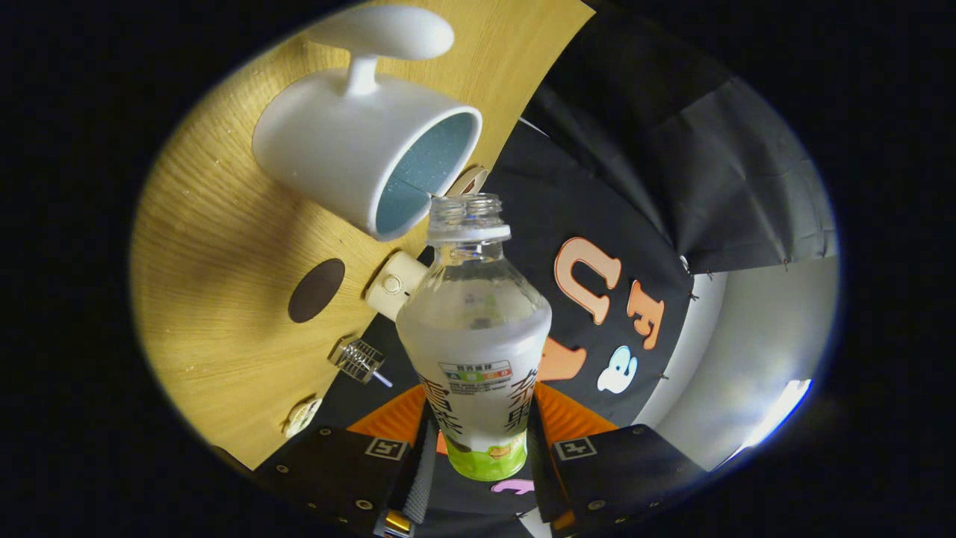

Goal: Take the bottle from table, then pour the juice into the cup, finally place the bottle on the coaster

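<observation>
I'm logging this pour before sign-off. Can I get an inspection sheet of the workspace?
Surface: wooden table, light grain, seen tilted.
Job's things: bottle, uncapped, mouth toward the white cup with a blue inside; dark round coaster bare.
Clutter: cream cylinder, small clear ridged piece, round object at the table's edge.
Grippers: gripper, jaws pressed on the bottle's lower body.
Cables: nothing seen.
Surroundings: black cloth wall; pale floor.

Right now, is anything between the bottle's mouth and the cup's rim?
No. In the claw view the bottle, clamped in the claw, has its open mouth just short of the cup; that gap is bare.
</observation>
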The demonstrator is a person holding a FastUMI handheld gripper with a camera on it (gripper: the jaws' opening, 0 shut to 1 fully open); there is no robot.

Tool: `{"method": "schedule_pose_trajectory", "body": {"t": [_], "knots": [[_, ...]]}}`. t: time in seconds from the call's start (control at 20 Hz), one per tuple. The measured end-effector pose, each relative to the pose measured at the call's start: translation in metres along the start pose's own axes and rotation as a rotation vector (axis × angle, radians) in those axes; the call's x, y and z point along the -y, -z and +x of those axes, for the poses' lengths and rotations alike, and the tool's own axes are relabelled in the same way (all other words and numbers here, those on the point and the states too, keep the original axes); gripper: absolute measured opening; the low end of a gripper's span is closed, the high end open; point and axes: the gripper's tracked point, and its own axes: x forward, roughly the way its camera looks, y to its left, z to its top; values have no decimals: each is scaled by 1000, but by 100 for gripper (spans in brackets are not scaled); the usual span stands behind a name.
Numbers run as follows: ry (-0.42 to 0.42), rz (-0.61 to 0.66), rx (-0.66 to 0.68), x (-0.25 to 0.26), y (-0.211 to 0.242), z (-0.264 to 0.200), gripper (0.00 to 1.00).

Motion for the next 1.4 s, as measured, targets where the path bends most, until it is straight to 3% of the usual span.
{"method": "schedule_pose_trajectory", "body": {"t": [0.3, 0.7, 1.2, 1.4], "knots": [[-157, 302, -54, -39, 3, -3, 57], [-326, 834, -140, -66, 3, -11, 57], [-321, 1467, -276, -52, 66, 16, 57], [-277, 1730, -277, -40, 82, 32, 57]]}}
